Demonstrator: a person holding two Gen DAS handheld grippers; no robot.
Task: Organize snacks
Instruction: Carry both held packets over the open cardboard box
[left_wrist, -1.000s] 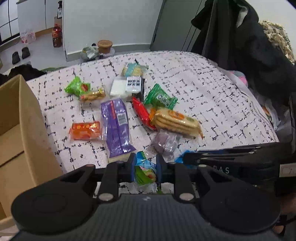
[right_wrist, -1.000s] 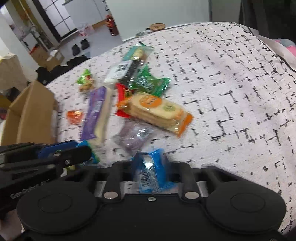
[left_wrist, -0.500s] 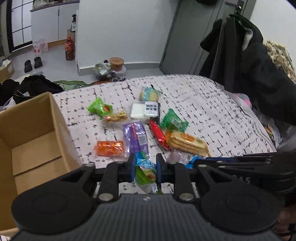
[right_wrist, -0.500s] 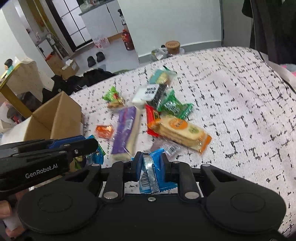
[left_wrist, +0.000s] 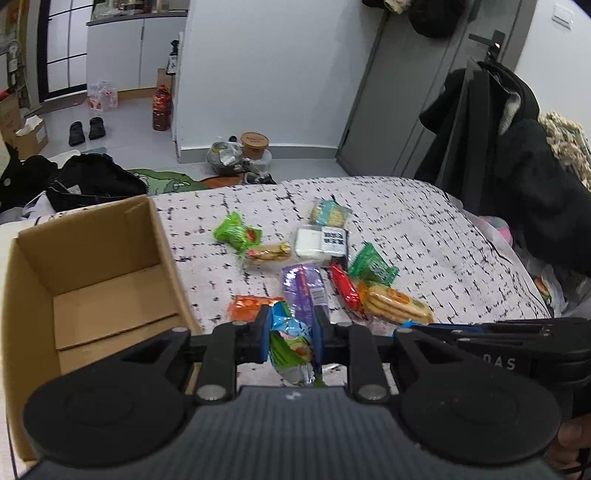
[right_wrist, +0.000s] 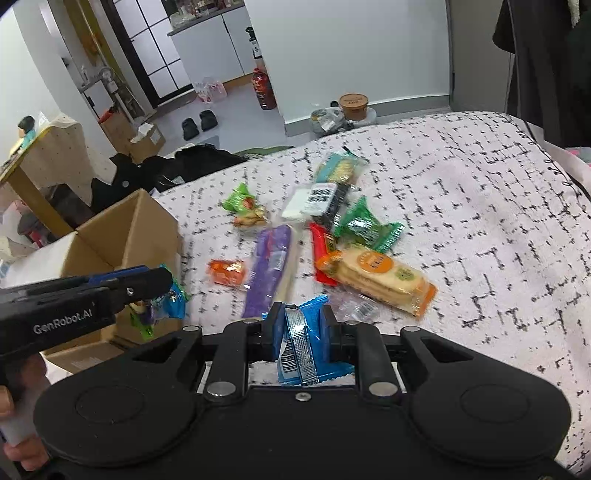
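While pulling up and back from the black-flecked bedspread (left_wrist: 424, 229), carrying off two snacks at once. Pinching a blue-and-green packet (left_wrist: 290, 343) in the left gripper (left_wrist: 291, 328), with jaws drawn in close on the crinkled wrapper. Squeezing a blue packet (right_wrist: 306, 343) with a silver barcode strip in the right gripper (right_wrist: 301, 332), with jaws likewise narrowed to the wrapper's thickness. Holding both packets in the air, clear of the pile, after hovering low over it a second ago with the same two grips already made. Taking in far more of the room now than then, and looking down onto what shows of the bare floor of the open cardboard box (left_wrist: 92, 236) at the left edge of the bed. Leaving behind, scattered mid-bed, a purple pack (left_wrist: 303, 288), a cracker pack (left_wrist: 399, 304), an orange packet (left_wrist: 247, 304), green sachets and several more. Judging by the lift, finishing the pick and beginning the carry. Probably swinging left next toward the box, with the left-hand packet already just beside its rim in the right wrist view. Needing firm squeezes meanwhile on such slippery film.
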